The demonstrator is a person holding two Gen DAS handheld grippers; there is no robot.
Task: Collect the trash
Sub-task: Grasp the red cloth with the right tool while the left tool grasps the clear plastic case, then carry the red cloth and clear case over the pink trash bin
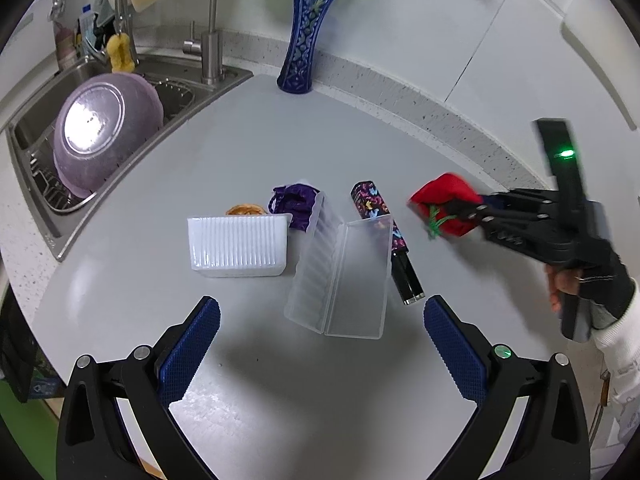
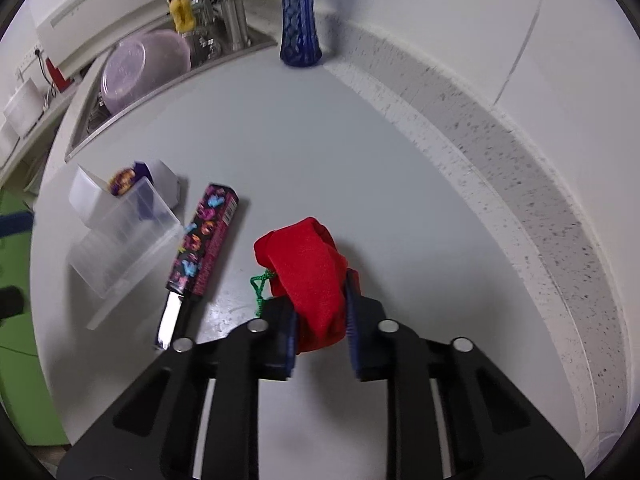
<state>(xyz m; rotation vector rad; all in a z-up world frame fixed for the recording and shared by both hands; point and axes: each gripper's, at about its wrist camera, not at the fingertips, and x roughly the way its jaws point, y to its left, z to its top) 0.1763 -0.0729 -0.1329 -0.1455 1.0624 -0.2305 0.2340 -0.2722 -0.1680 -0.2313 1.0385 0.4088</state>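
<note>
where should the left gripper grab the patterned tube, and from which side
Grip the tube across its patterned upper half, coming from above with the jaws spanning its narrow width. It lies flat on the counter, and the clear case crowds its lower left side, so the far end looks freer. The left gripper is open.

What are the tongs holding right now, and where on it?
Right tongs pinch the red pouch at its near end. Left tongs hold nothing.

Left wrist view high over the counter (image 1: 260,140), right wrist view lower, closer — both facing the blue vase (image 1: 306,40).
</note>
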